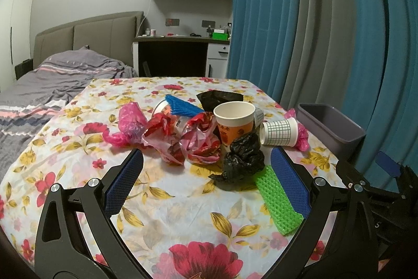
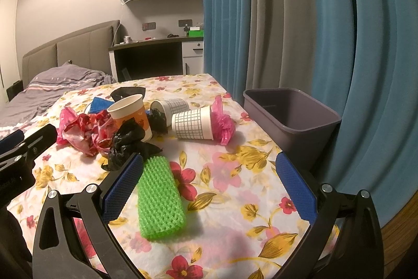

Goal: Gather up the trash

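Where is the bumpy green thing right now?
The green foam net lies flat on the flowery tablecloth, nearest the cameras, just in front of the crumpled black bag. In the right wrist view it sits beside the right claw's left finger.

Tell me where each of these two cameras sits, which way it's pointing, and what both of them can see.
Left wrist: on the left gripper, low over the floral table, facing the trash pile and black bag; its open fingers frame the view, and the other gripper shows at right.
Right wrist: on the right gripper, facing the green foam sleeve and grey bin; fingers open.
Shared: the sleeve, black bag, bin, orange cup, checked cup.
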The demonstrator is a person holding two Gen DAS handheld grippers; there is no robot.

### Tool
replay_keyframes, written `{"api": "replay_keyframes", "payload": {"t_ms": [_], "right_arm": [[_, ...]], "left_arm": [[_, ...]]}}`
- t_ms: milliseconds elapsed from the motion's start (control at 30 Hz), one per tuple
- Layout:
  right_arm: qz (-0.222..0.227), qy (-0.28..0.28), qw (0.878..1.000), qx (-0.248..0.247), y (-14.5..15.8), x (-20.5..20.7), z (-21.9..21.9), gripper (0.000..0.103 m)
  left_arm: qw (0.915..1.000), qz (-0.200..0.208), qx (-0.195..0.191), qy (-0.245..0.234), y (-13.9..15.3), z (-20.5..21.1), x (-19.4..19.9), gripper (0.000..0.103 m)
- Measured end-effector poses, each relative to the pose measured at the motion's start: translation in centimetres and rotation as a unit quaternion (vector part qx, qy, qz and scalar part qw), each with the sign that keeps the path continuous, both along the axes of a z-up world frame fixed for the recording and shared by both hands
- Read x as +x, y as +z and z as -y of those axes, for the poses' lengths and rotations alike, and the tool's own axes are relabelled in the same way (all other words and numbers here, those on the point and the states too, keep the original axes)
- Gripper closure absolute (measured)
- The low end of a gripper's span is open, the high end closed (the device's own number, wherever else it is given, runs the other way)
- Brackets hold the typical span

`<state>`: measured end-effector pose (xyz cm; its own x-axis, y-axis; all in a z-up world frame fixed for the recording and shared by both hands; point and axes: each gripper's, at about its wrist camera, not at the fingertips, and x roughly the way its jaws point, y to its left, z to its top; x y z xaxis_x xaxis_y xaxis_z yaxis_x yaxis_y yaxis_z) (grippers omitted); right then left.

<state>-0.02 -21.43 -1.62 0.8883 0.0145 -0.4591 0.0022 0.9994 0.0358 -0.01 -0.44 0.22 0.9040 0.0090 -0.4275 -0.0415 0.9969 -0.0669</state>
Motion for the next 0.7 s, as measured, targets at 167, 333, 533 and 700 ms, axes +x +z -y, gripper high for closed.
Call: {"api": "replay_keyframes", "payload": {"t_ms": [167,333,533,700], "right_arm": [[0.000,0.001,1.000,0.000,-0.19,-0.01,-0.13,0.005],[-0.001,0.003,1.000,-0.001,-0.51,0.06,-0.28,0.005],[-0.002,0.006,1.000,0.000,-0.61,0.08,-0.30,0.005],[-0.007,0.013,1.000,0.004,-1.00,0.30,-0.43,0.005]], "left_arm": [[1.0000,0.000,0.000,0.000,0.00,-0.01,0.02,0.007],[1.0000,0.000,-0.001,0.000,-0.39,0.09,-0.04,0.007],[1.0000,-0.001,-0.001,-0.001,-0.44,0.13,-0.07,0.007],[1.0000,0.000,0.000,0.002,-0.60,0.17,-0.14,0.007]]}}
